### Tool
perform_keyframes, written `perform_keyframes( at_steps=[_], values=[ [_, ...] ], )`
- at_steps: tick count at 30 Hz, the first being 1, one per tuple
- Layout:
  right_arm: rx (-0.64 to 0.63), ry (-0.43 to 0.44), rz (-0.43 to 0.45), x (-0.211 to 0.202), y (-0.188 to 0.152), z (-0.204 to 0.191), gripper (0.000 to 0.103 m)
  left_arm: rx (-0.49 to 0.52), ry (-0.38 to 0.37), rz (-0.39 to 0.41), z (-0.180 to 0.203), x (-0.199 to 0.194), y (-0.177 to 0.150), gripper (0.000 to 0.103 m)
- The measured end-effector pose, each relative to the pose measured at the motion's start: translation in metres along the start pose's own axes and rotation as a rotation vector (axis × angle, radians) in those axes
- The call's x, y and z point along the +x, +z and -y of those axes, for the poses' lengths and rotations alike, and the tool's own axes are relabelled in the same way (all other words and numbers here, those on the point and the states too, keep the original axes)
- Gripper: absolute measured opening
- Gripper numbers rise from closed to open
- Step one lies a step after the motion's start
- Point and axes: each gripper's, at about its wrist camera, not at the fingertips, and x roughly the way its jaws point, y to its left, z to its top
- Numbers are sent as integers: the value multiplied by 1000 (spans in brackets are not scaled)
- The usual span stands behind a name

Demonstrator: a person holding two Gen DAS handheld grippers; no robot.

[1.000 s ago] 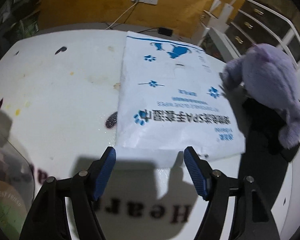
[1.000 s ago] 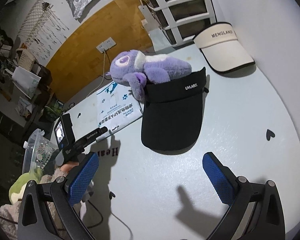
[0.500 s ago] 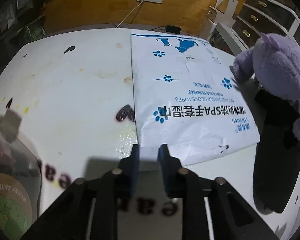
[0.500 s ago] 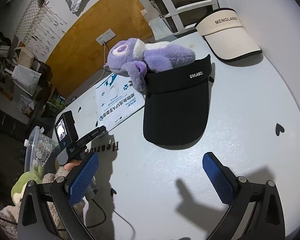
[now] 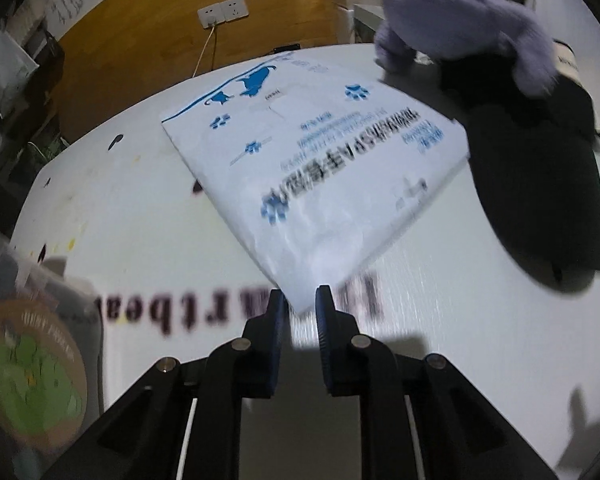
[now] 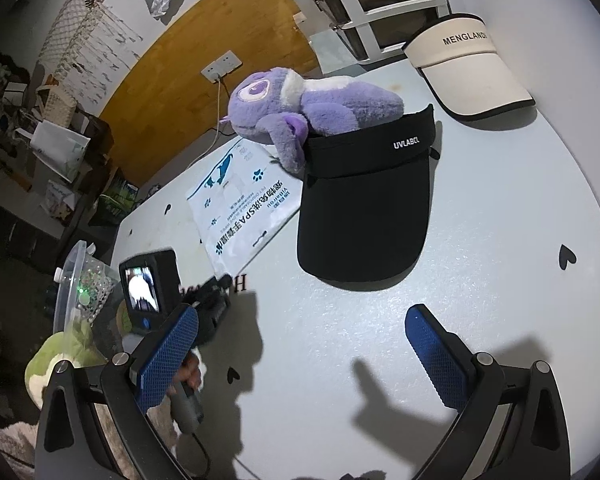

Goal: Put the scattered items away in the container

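Observation:
A white pack of pet wipes with blue paw prints lies on the white table. My left gripper has the pack's near corner between its blue pads; its jaws are still closing and they pinch that corner. From the right wrist view, the same pack lies beside a black visor, with a purple plush toy resting on the visor's band. My right gripper hangs open over bare table, holding nothing. A clear plastic container stands at the table's left end.
A cream visor lies at the far right of the table. A green plush sits by the container. Behind the table are a wooden wall panel with a socket and a white drawer unit.
The left jaws closed from wide open onto the pack's near corner. Since then the left hand has shifted and rolled, and the pack has swung askew. The right gripper has hardly moved.

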Motion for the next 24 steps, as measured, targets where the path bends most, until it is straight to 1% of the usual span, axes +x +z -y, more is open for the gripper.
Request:
perform_keyframes(
  at_steps=[1,3,5,8,9,12,15,16,17,18,19,20,21,24],
  values=[
    [-9,3,-3,0,0,-2,103,0,-9,-2,-1,-3,-6,14],
    [-22,11,-8,1,-1,-6,103,3,-18,-6,-2,-8,-16,14],
    [-37,21,-14,3,0,-9,103,-24,-46,-16,-7,-13,-24,13],
    [-70,38,-10,8,7,-18,103,-138,-122,-44,-25,-16,-27,11],
    [-80,43,-5,9,9,-21,103,-163,-139,-30,-28,-18,-27,11],
    [-102,53,0,14,14,-31,103,-213,-154,43,-42,-26,-4,11],
    [-127,61,-16,22,14,-39,103,-243,-160,95,-53,-27,31,11],
    [-133,63,-25,25,14,-40,103,-252,-157,104,-56,-24,45,16],
    [-135,63,-31,26,14,-41,103,-264,-156,106,-59,-18,60,32],
    [-133,63,-39,29,14,-41,103,-276,-157,107,-62,-13,71,43],
    [-130,61,-42,30,13,-40,103,-286,-149,111,-64,-8,84,63],
    [-125,58,-44,31,13,-39,103,-294,-133,125,-65,-3,97,66],
    [-117,52,-45,31,14,-36,103,-291,-119,131,-65,4,111,66],
    [-86,33,-51,33,15,-25,103,-259,-103,101,-68,23,137,66]
  ],
)
